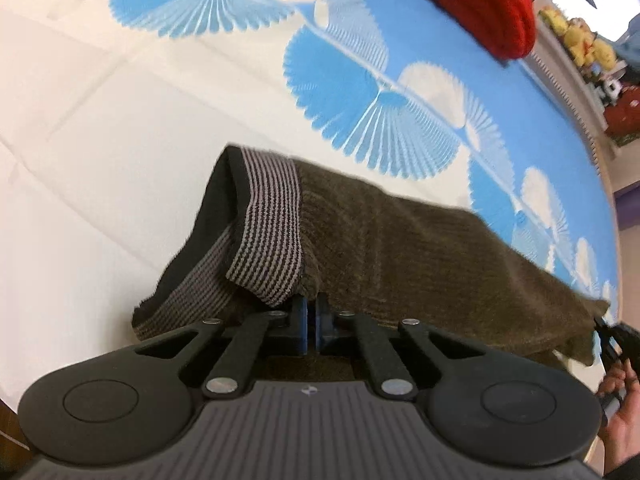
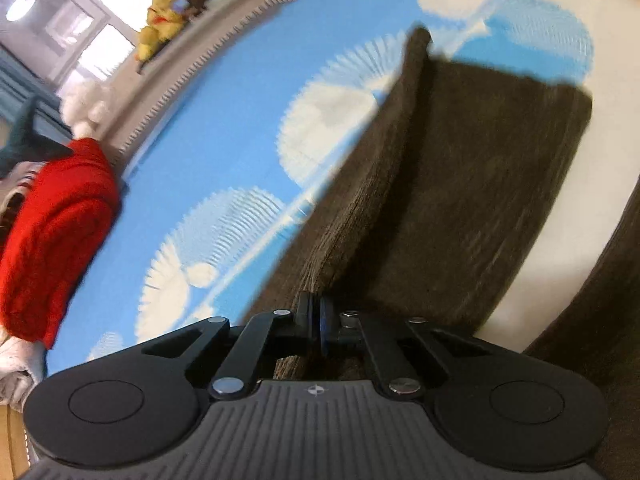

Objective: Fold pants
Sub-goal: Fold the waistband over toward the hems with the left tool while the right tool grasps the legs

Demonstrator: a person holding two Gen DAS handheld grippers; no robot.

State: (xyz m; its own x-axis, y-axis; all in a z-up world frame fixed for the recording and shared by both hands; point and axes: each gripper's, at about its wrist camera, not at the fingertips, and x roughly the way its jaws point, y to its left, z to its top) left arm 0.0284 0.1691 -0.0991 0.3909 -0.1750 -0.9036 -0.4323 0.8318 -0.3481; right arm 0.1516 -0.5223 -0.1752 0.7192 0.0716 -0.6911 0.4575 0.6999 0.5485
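Note:
The pants (image 1: 400, 240) are dark olive-brown ribbed knit with a grey-and-black striped waistband (image 1: 272, 224). My left gripper (image 1: 311, 312) is shut on the pants near the waistband and holds them lifted above the bed sheet (image 1: 100, 140). My right gripper (image 2: 316, 316) is shut on another part of the pants (image 2: 460, 184), which hang in a blurred fold in front of it. The right gripper's tip and the hand holding it (image 1: 616, 392) show at the right edge of the left wrist view.
The sheet is white with blue fan-shaped prints (image 2: 224, 128). A red knitted garment (image 1: 480, 4) lies at the far edge, also in the right wrist view (image 2: 56, 240). Yellow plush toys (image 2: 164, 16) sit on a ledge beyond the bed.

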